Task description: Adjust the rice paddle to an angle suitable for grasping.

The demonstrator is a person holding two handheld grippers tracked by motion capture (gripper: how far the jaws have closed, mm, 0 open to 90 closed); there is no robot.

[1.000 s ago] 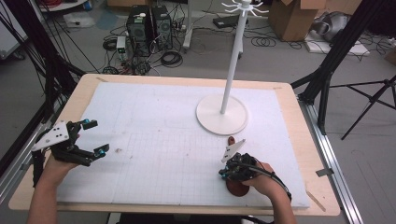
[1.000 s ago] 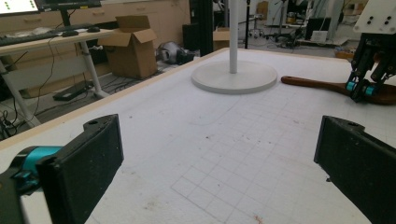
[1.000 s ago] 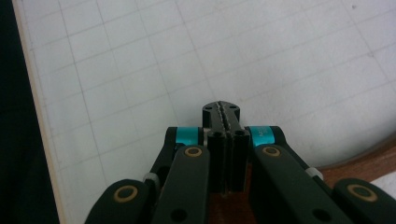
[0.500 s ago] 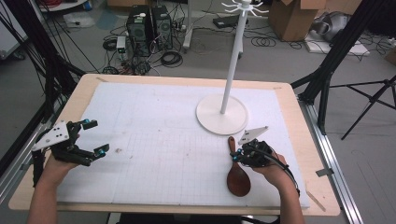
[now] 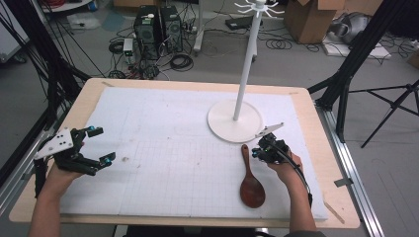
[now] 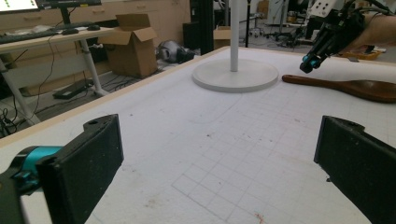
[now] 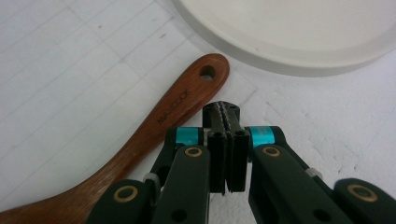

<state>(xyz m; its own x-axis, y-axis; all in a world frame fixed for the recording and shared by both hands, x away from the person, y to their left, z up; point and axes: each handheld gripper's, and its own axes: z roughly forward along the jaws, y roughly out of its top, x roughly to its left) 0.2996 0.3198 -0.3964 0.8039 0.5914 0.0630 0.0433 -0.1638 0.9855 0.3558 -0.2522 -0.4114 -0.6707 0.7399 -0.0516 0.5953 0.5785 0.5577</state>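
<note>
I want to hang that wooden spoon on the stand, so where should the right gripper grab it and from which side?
Probably grip the wooden spoon by its narrow handle, just below the hole at the tip, coming straight down from above. It lies flat on the mat, handle toward the stand base; the right gripper, jaws shut beside it, must open first.

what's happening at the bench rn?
A person holds a gripper in each hand over a white gridded mat. The right gripper has its jaws shut on nothing and sits just beside the handle end of a wooden spoon, which lies flat on the mat near the white stand's round base. The left gripper rests at the mat's left side with its jaws wide open and nothing between them. The spoon isn't gripped.
</note>
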